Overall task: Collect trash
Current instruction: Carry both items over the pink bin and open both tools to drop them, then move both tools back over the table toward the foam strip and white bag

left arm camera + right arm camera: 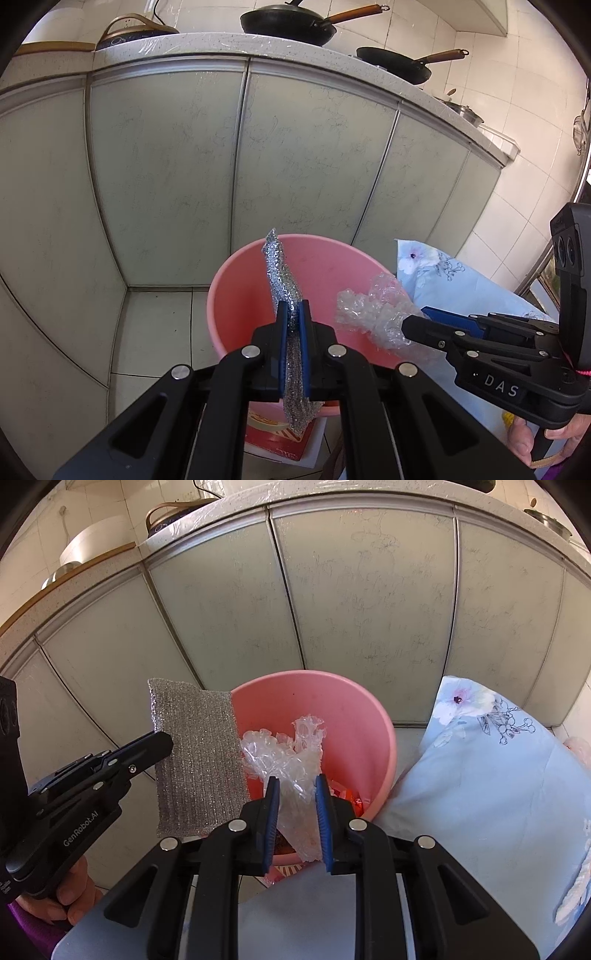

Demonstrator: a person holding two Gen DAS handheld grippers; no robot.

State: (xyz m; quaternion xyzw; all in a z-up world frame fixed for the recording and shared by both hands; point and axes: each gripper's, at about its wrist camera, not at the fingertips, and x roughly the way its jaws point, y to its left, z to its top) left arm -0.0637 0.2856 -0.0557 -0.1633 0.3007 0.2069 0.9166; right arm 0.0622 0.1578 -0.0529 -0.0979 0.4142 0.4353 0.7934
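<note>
A pink plastic bucket stands on the tiled floor against the cabinet fronts. My left gripper is shut on a silver glittery scouring cloth, which it holds edge-up over the bucket's left rim. My right gripper is shut on a crumpled clear plastic wrap, which hangs over the bucket's mouth. Something orange-red lies in the bucket's bottom, mostly hidden.
Pale green cabinet doors rise close behind the bucket under a speckled countertop with two pans. A light blue flowered cushion leans right of the bucket. A red-and-white carton lies on the floor at its near side. A hand grips the right tool.
</note>
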